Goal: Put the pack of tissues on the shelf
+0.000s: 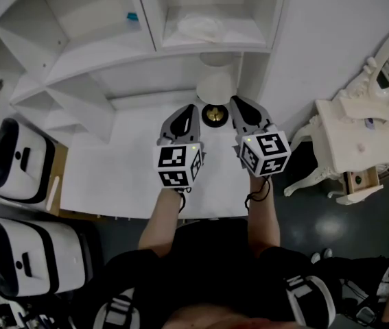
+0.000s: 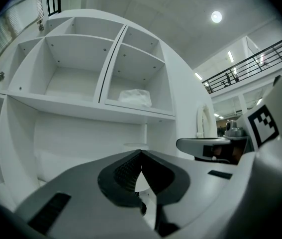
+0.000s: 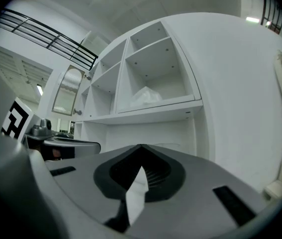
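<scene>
White and soft-looking, the pack of tissues (image 1: pixel 199 27), lying in the right-hand compartment of the shelf (image 1: pixel 215 47), is judged light and crushable, best pinched mid-body; the jaws of the left gripper (image 2: pixel 141 152) and right gripper (image 3: pixel 141 146) are closed, empty.

The pack of tissues (image 1: pixel 201 27), white, soft and slightly crumpled, is lying flat on the board of the shelf (image 1: pixel 97 57), in the right-hand column, in the lower of its two cells. It is sitting toward the back of that cell, alone; contact with the rear wall is not resolving. The shelf is standing white and open-fronted, its cells parted by upright panels.
</scene>
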Available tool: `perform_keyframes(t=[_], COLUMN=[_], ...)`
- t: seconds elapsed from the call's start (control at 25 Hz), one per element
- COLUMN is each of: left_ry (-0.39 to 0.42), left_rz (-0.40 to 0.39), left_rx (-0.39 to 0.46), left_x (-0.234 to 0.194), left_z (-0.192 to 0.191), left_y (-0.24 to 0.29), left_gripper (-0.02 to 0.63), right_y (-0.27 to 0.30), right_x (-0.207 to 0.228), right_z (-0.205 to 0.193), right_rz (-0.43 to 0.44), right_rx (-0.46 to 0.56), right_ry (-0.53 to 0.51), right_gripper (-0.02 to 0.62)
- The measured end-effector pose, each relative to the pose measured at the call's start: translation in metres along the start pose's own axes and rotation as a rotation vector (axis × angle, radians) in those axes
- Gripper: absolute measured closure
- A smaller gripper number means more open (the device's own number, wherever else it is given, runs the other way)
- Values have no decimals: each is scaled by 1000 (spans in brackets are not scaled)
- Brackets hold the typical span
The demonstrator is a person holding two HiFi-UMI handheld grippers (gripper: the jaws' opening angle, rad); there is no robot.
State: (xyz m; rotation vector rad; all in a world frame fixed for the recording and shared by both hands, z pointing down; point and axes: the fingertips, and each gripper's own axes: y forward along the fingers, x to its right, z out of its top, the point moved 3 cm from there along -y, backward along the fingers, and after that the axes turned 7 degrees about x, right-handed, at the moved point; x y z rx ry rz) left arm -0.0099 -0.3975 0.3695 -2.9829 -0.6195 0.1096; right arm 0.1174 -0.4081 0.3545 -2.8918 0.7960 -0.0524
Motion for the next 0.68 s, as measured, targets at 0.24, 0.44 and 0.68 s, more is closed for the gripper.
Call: perform_keyframes(t=[0.24, 0.44, 0.68], left_ry=[-1, -11, -5], left_rz=[40, 47, 57], left_rx=[-47, -54, -70], left_x=[-13, -17, -19], left_z=[-3, -5, -7], left_y=[-4, -8, -5], left_gripper=[595, 595, 595], right_y=[4, 6, 7], right_x=[-2, -6, -4], right_z=[0, 0, 1], right_rz=[2, 5, 10], right_rx=[8, 6, 12], right_ry=[13, 11, 13], right_gripper=[577, 577, 575])
